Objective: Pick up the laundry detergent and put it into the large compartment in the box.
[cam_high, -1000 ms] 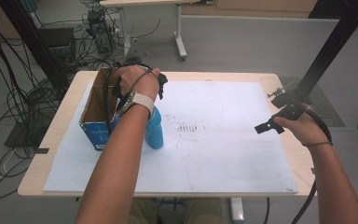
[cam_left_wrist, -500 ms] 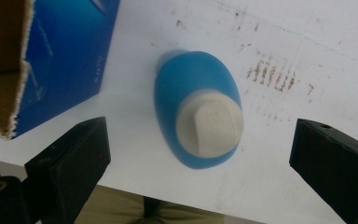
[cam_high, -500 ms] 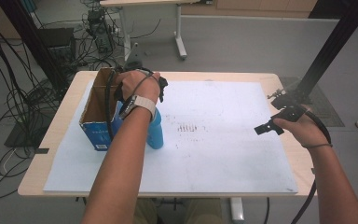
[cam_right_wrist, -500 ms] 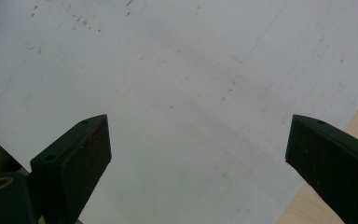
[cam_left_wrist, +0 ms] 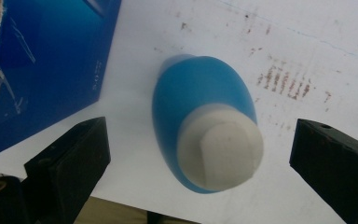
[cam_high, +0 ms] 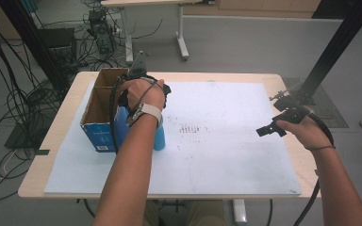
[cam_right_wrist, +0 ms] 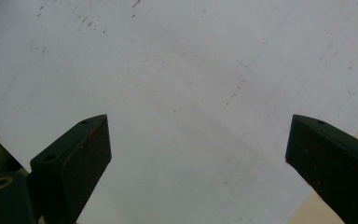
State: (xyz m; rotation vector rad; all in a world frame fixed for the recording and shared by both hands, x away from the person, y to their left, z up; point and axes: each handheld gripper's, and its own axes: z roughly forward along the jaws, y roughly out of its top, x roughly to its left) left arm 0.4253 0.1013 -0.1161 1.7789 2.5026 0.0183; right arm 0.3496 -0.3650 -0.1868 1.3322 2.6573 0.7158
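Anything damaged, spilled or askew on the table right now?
Minor only. The blue box has a torn, ragged cardboard edge at its open top, and the white mat carries brownish smudges. The blue bottle stands upright, cap on, between the open left gripper jaws. No spill.

I see a light wooden table [cam_high: 52, 141] covered by a white sheet [cam_high: 226, 155] marked with small dark stains. The table stands on a grey floor [cam_high: 245, 42]. Behind it stands a second table on a white leg [cam_high: 183, 33]. Black cables [cam_high: 0, 94] lie loose on the floor at the left, near a dark equipment stand [cam_high: 99, 28]. A black angled post [cam_high: 330, 52] rises at the right, above a dark floor mat [cam_high: 330, 108]. Lighting is even and diffuse
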